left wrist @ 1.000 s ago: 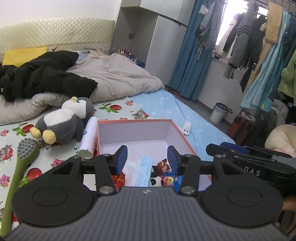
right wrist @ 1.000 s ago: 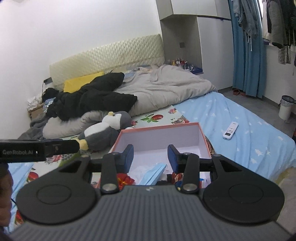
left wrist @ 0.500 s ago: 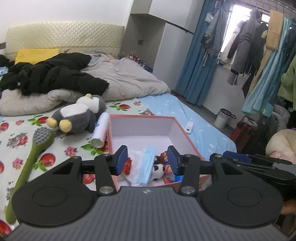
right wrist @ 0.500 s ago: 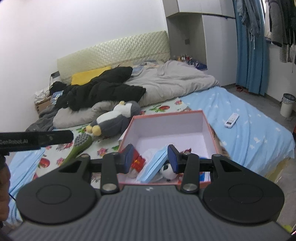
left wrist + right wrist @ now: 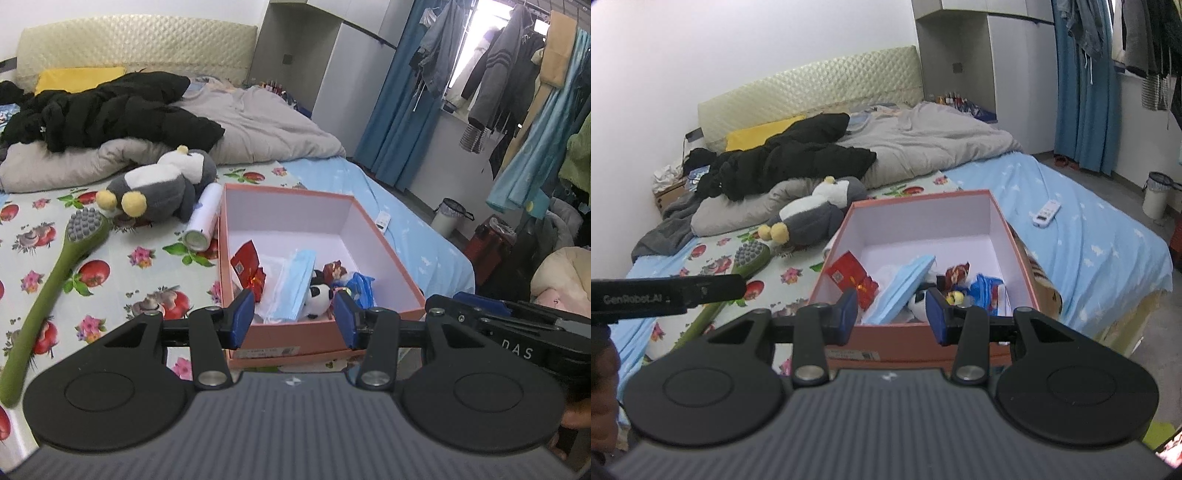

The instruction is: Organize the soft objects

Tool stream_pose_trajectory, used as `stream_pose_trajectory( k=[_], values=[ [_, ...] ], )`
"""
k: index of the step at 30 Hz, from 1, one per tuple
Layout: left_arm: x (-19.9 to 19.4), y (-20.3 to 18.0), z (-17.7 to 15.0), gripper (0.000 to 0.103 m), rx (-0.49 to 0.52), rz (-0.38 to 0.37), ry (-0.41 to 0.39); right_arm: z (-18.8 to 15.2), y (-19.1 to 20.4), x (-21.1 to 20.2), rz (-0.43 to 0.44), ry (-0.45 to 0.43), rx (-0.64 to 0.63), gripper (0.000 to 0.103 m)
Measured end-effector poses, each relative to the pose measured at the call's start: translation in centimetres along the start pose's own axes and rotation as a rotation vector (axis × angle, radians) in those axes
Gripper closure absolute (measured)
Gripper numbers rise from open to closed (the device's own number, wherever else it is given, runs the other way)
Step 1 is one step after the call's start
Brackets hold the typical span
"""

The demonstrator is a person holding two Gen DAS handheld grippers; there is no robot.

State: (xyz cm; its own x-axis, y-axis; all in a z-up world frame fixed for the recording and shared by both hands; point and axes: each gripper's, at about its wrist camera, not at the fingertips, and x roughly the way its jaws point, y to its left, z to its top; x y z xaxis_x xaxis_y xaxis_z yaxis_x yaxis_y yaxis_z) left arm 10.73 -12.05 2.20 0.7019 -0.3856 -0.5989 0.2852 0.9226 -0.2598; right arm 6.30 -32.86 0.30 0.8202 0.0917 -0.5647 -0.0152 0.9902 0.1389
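Note:
A pink open box [image 5: 384,243] [image 5: 923,201] sits on the bed near its foot. Inside lie a blue face mask [image 5: 295,280] [image 5: 903,284], a small panda toy [image 5: 319,297] [image 5: 918,301], a red packet [image 5: 245,262] [image 5: 847,273] and blue wrappers [image 5: 360,288]. A grey penguin plush [image 5: 162,188] [image 5: 812,214] lies left of the box. My left gripper [image 5: 295,317] is open and empty, held back from the box's near wall. My right gripper [image 5: 892,314] is open and empty, also short of the near wall.
A green long-handled brush [image 5: 55,266] [image 5: 746,264] and a white spray can [image 5: 203,221] lie on the fruit-print sheet. A black jacket [image 5: 110,107] tops a grey duvet [image 5: 923,144]. A white remote [image 5: 1045,212] lies on the blue sheet. A bin [image 5: 448,216] stands by hanging clothes.
Both grippers have pulled back and risen from over the box, so the whole box and its contents now show. Both stay open and empty.

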Motion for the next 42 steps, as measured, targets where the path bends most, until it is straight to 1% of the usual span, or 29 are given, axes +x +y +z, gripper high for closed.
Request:
stream_pose_trajectory(
  k=[13,32,34,36,38,40,41,42],
  values=[
    [1.7,0.3,-1.2,0.049,-0.018,0.01,0.033,-1.9,-0.9,0.3,-0.033,0.028,0.023,0.059],
    [1.5,0.0,-0.8,0.049,-0.011,0.002,0.022,-1.5,-1.3,-0.1,-0.053,0.0,0.025,0.059],
    [1.5,-0.1,-0.7,0.046,-0.011,-0.001,0.022,-1.3,-1.5,-0.1,-0.054,-0.002,0.028,0.059],
    [1.5,0.0,-0.6,0.039,-0.016,0.0,0.026,-1.2,-1.7,-0.1,-0.056,-0.003,0.035,0.059],
    [1.5,-0.1,-0.6,0.035,-0.012,-0.006,0.024,-1.2,-1.8,-0.1,-0.056,-0.004,0.033,0.059],
    [1.5,-0.1,-0.5,0.032,-0.008,-0.001,0.021,-1.0,-1.9,0.0,-0.061,0.0,0.027,0.059],
    [1.5,-0.2,-0.5,0.03,-0.01,0.003,0.021,-1.0,-2.0,0.0,-0.064,0.001,0.025,0.044],
    [1.6,-0.2,-0.4,0.023,-0.01,0.003,0.022,-1.0,-2.1,0.1,-0.071,0.001,0.026,0.033]
  ],
)
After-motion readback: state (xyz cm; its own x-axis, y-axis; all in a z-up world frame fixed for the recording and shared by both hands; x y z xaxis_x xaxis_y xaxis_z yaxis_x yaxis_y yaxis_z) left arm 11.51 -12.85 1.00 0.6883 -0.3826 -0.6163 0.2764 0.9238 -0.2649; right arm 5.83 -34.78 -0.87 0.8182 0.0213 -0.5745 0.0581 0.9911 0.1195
